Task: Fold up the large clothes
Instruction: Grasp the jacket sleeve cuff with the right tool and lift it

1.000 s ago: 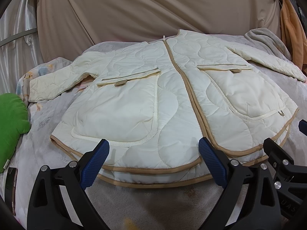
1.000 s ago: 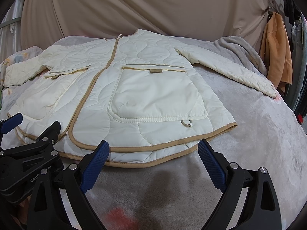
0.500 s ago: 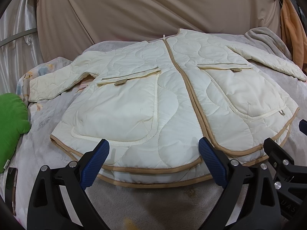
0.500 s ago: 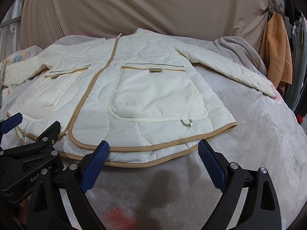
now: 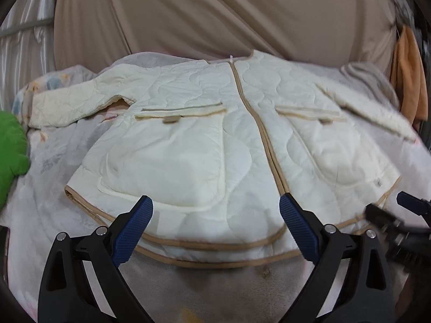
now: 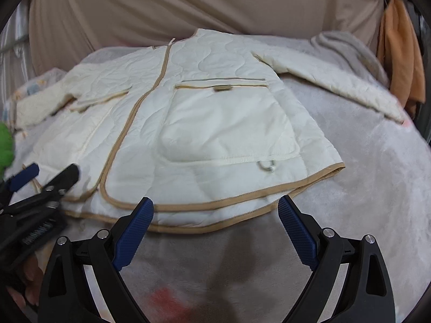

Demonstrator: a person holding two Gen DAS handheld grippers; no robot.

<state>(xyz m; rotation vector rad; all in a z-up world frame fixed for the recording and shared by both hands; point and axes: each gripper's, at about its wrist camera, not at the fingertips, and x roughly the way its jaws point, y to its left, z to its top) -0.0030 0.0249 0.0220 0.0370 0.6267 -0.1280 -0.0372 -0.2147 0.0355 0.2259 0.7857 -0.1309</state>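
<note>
Nearest, the left gripper [image 5: 215, 210] with black arms and blue ribbed pads hangs with its jaws spread wide and empty over the tan-bound hem, and the right gripper [image 6: 215, 210] gapes just as wide beside it, gripping nothing; past them the cream quilted jacket with tan trim [image 5: 215, 140] lies flat, front up, zipped, sleeves spread, on the grey fleece blanket [image 6: 377, 175]; a green cushion [image 5: 10, 145] sits left, an orange garment [image 6: 401, 53] hangs right, before a beige draped cloth [image 5: 215, 13]
</note>
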